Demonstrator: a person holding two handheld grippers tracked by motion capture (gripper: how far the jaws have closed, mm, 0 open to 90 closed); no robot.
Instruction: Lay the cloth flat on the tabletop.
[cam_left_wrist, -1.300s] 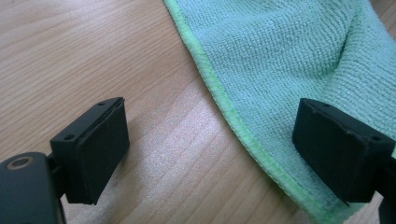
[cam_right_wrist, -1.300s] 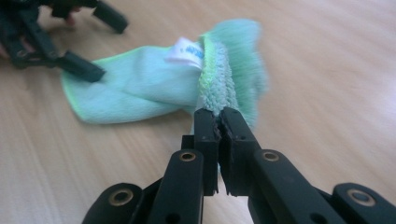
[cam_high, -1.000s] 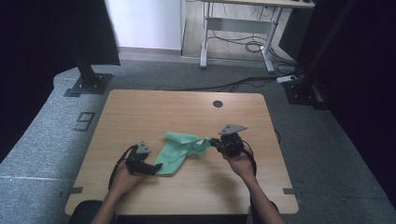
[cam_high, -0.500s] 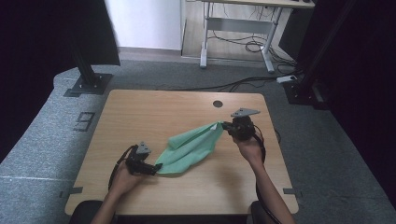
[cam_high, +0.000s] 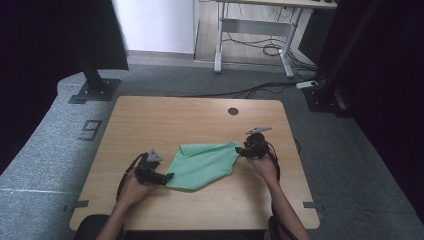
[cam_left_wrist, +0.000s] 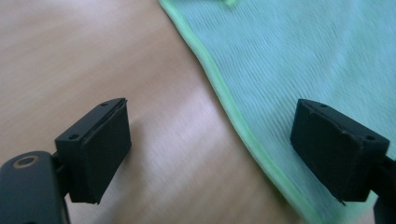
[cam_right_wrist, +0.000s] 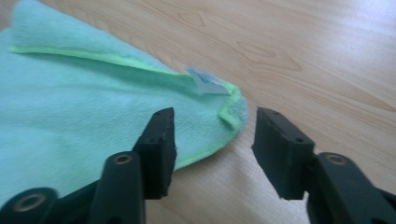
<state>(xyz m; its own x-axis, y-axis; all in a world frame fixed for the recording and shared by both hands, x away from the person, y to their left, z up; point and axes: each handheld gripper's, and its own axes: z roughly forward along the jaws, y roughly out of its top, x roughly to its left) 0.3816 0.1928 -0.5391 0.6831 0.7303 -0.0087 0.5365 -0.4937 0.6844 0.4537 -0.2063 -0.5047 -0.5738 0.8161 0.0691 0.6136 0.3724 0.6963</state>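
Green microfibre cloth (cam_high: 206, 165) lies spread mid-surface (cam_high: 165, 120). Left tool (cam_left_wrist: 212, 151) gapes over its near-left hem; right tool (cam_right_wrist: 212, 149) gapes at the far-right corner. Closing too shallowly could let the thin hem slip out and bunch.

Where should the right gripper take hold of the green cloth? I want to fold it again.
Probably the corner with the small white tag on the green cloth. It curls up off the wooden table, just ahead of the open right gripper. Come in low from the table's right side.
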